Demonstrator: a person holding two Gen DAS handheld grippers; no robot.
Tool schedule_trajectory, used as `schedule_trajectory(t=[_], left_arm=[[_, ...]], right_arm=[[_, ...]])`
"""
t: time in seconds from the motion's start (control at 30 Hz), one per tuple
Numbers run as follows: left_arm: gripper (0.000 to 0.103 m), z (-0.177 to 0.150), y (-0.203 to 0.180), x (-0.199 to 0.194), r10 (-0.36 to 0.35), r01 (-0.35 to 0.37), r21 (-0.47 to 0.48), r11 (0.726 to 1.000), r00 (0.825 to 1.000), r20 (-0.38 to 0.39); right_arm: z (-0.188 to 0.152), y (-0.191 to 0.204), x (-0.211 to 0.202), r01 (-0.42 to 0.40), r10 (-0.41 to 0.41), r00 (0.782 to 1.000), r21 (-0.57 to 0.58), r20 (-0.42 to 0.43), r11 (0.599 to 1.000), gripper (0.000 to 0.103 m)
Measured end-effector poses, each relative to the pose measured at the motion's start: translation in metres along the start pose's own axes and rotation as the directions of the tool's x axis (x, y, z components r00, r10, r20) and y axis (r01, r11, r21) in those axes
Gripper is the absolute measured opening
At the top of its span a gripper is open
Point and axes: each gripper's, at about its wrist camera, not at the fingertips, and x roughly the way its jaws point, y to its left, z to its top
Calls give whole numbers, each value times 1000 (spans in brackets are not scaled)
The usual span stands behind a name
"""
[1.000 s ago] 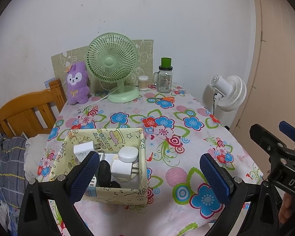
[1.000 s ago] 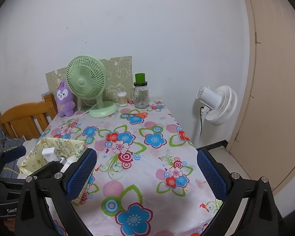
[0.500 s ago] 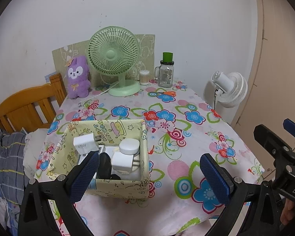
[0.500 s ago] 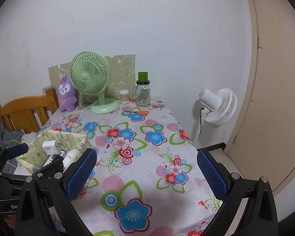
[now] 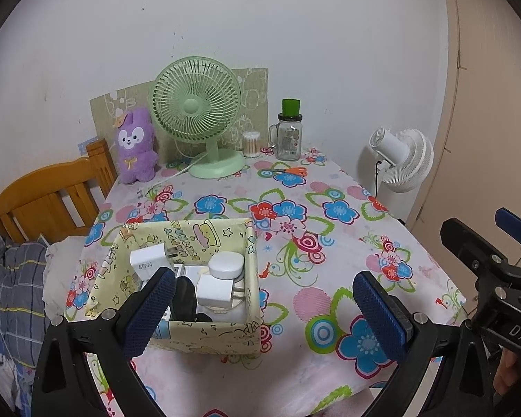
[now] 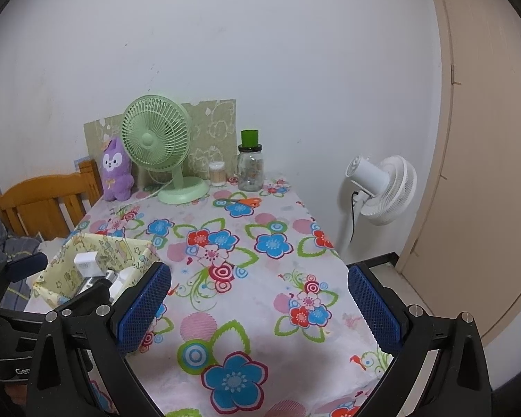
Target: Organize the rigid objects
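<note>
White chargers (image 5: 214, 288) lie piled inside the yellow box (image 5: 205, 333).

Your left gripper (image 5: 264, 312) is a black frame of angular, triangulated arms, each tipped with a long blue pad (image 5: 378, 316) of cross-hatched rubber and fixed by round silver screws near the pad bases. Your right gripper (image 6: 258, 307) is built the same way, with matching blue textured pads (image 6: 144, 307) and silver screw heads on its black arms. Seen from the left wrist camera, its black side carries white letters reading "DAS", cut off at the edge; from the right wrist camera the left one's body shows white lettering starting "Ge".
</note>
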Motion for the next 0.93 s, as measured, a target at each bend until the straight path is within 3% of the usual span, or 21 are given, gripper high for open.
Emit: schedule_trajectory(t=[0.93], left_arm=[[103,3,5,-2,14,-14,-14,1000,1000,16]], right_arm=[[5,6,-1,-24,25,999,-23,44,999,103]])
